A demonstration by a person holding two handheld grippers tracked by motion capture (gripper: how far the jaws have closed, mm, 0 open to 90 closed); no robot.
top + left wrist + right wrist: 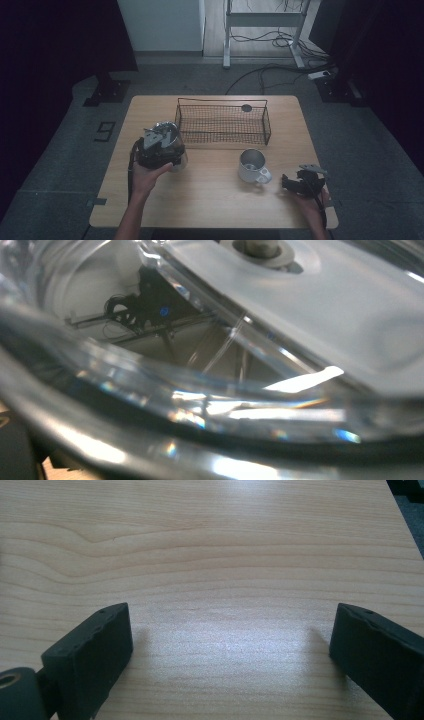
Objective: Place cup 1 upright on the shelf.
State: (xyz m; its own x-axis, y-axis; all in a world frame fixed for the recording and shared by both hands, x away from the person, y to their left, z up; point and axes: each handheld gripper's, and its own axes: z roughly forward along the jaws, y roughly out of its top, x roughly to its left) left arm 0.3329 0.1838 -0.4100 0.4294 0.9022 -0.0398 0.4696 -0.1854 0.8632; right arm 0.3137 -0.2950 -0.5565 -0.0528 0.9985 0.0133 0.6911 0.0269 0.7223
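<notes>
On the left of the wooden table (215,200), my left gripper (159,146) sits right over a clear glass vessel with a shiny metal rim (176,145). A hand holds that gripper from below. Curved glass and a metal plate with a bolt (260,247) lie so close in the left gripper view that the jaws are hidden. My right gripper (292,184) rests low near the table's right front edge. Its jaws stand wide open in the right gripper view, with bare wood between the fingertips (95,645). A metal mug (252,166) stands between the two grippers.
A black wire basket (222,139) stands at the back middle of the table, with a small dark disc (246,107) behind it. Cables and a metal stand's legs (227,55) lie on the floor beyond the table.
</notes>
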